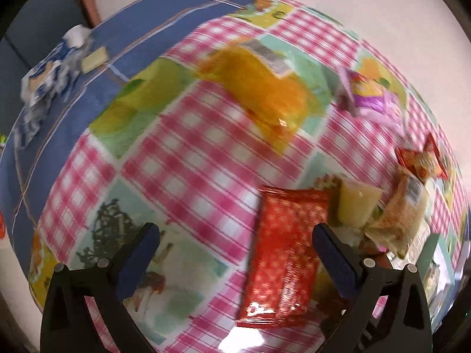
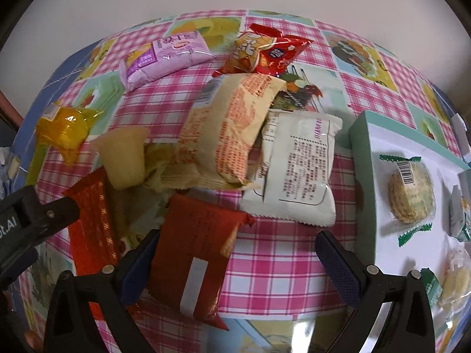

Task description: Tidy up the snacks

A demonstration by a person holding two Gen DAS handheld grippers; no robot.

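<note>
Snack packets lie heaped on a pink checked tablecloth. My left gripper is open above a red star-patterned packet, which lies between the fingers, nearer the right one. In the right wrist view that packet sits at the left, with a left gripper finger at its edge. My right gripper is open, with a dark red packet lying on the cloth beside its left finger. A beige orange-printed packet and a white packet lie just beyond.
A teal box with a white inside stands at the right and holds a round cracker packet. A purple packet, a red bag, a yellow packet and a jelly cup lie further off. A blue-white wrapper rests on blue cloth.
</note>
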